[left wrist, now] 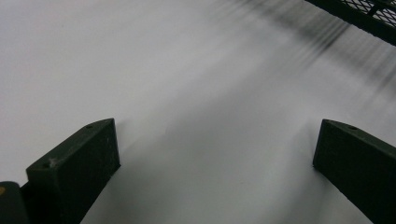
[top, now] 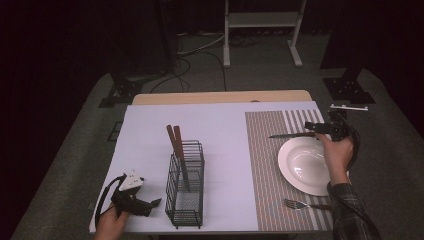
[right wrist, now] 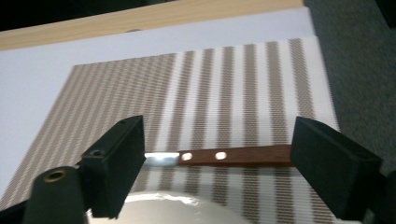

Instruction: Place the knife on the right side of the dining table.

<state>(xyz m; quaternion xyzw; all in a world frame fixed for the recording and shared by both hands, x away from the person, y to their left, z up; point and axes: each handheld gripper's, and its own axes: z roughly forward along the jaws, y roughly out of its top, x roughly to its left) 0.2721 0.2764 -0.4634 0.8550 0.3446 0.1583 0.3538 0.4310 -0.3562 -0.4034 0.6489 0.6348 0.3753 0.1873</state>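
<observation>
Both jaws of the right gripper (right wrist: 217, 154) are spread wide, with the wooden-handled knife (right wrist: 233, 156) lying between them on the striped placemat (right wrist: 224, 88), just behind the white plate (top: 306, 165). Far left, the left gripper (top: 152, 204) rests on the bench, jaws spread, near the wire cutlery basket (top: 186, 187).

A fork (top: 300, 204) lies near a wire caddy (top: 186, 186) holding utensils.

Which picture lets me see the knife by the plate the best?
The right gripper view: the knife lies close up on the striped mat, wooden handle and rivets clear, between the open jaws. The high view shows it small, beyond the plate.
</observation>
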